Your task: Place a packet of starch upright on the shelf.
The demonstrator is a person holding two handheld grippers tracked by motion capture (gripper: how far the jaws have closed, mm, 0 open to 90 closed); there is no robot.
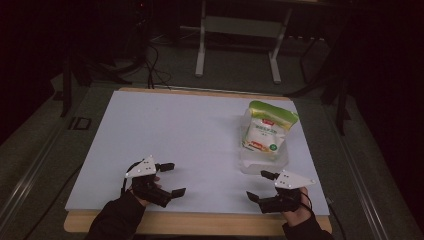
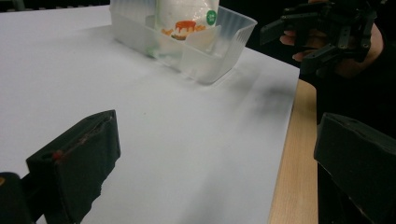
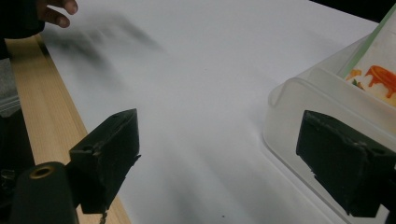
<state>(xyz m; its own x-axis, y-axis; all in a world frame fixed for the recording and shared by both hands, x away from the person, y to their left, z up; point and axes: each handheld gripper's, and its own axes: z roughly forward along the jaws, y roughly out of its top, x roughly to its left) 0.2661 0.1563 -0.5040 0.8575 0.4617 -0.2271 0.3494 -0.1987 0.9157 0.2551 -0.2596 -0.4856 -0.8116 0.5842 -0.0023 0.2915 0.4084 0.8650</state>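
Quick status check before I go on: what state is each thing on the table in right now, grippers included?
Clear plastic tub: upright on the white sheet, no lid on it, untouched.
White food pouch with green top: standing inside the tub, leaning, top looks sealed.
Left gripper: open, empty, over the sheet's near edge.
Right gripper: open, empty, just short of the tub.

Both hands come in over the table's (image 1: pixel 150 120) near edge. The left gripper (image 1: pixel 170 178) sits near the left corner, jaws spread wide and empty. The right gripper (image 1: pixel 261 186) sits near the right corner, jaws likewise apart.
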